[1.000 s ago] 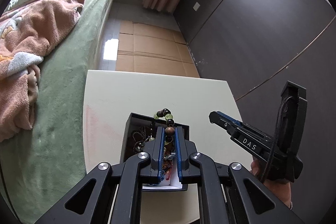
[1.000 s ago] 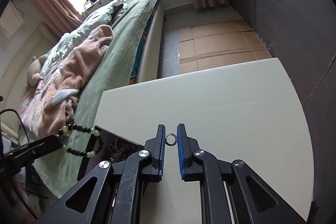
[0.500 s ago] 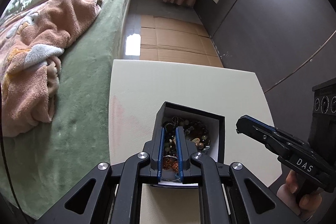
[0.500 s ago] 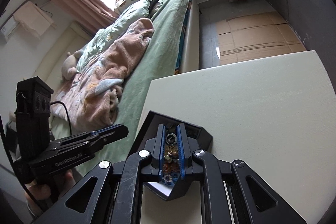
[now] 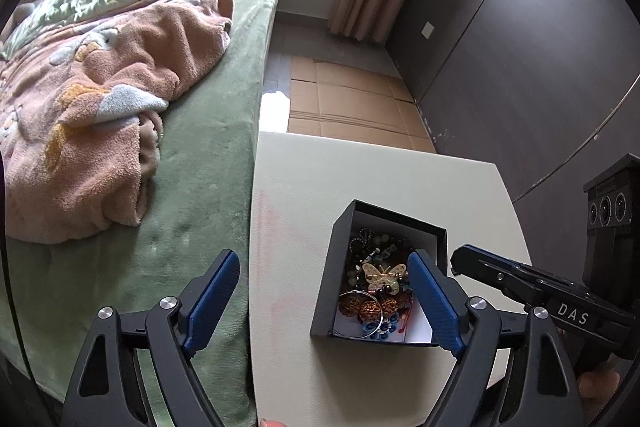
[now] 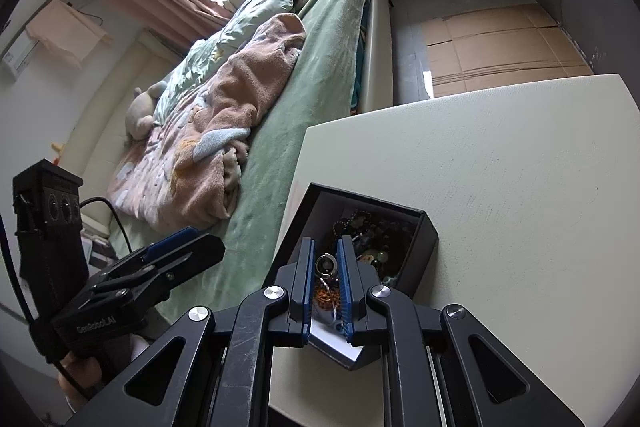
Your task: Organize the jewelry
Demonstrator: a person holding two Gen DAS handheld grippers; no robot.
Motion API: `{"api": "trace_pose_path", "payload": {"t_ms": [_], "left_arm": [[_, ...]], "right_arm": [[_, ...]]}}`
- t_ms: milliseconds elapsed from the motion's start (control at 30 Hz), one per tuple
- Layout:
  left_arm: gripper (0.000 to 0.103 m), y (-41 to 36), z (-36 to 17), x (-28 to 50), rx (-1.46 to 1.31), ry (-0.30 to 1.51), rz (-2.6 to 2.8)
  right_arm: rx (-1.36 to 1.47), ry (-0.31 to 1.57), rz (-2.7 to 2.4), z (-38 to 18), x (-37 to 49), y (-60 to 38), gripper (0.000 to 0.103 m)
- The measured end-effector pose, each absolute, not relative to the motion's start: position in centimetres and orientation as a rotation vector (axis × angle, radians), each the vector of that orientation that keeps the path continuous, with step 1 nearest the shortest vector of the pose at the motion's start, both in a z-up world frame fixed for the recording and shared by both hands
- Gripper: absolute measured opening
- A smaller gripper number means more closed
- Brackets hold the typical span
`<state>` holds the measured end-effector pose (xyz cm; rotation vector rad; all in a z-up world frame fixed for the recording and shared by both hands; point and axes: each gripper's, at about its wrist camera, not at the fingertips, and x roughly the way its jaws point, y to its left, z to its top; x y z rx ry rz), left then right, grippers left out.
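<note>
The right tongs [image 6: 326, 267] pinch a small silver ring [image 6: 325, 264] above the open black jewelry box [image 6: 424, 239]. Lower it inside, then release gently. The left tongs [image 5: 324, 283] are spreading, empty.

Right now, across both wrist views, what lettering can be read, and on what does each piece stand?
"DAS": white letters on the body of the right gripper, seen from the left wrist view.
"GenRobot.AI": faint lettering on the body of the left gripper, seen from the right wrist view.
Nothing else is readable: the black jewelry box, the white table and the wall show no lettering.
</note>
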<state>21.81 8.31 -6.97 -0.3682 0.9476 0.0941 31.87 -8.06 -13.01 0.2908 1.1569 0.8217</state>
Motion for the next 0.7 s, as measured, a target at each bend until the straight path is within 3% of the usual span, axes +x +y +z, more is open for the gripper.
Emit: {"api": "trace_pose_path", "payload": {"t_ms": [100,167,200,233,300,400,467,533,700], "left_arm": [[0.099,8.3,-7.1,21.2,-0.38,0.929,0.093],[0.101,8.3,-7.1,20.8,-0.389,0.922,0.086],[0.102,8.2,-7.1,20.6,-0.392,0.919,0.083],[0.103,8.2,-7.0,20.4,-0.393,0.915,0.081],[0.103,8.1,-6.5,19.9,-0.387,0.902,0.085],[0.103,8.0,-5.6,19.0,-0.376,0.875,0.087],[0.103,8.1,-5.1,18.3,-0.382,0.858,0.086],[0.103,8.0,-4.7,17.7,-0.381,0.842,0.09],[0.103,6.9,-3.8,16.1,-0.342,0.813,0.096]], "right_arm": [[0.274,1.157,0.848,-12.7,30.9,-8.0,0.013],[0.273,1.177,0.885,-12.9,30.5,-7.8,0.015],[0.278,1.192,0.888,-13.1,30.4,-7.8,0.028],[0.284,1.202,0.88,-13.3,30.4,-7.8,0.048],[0.287,1.19,0.86,-13.2,30.2,-8.3,0.064],[0.281,1.171,0.834,-12.5,29.9,-9.1,0.065],[0.275,1.155,0.817,-12.0,29.5,-9.7,0.074],[0.254,1.129,0.789,-11.5,29.0,-10.5,0.092],[0.216,1.092,0.696,-10.9,27.7,-12.9,0.099]]}}
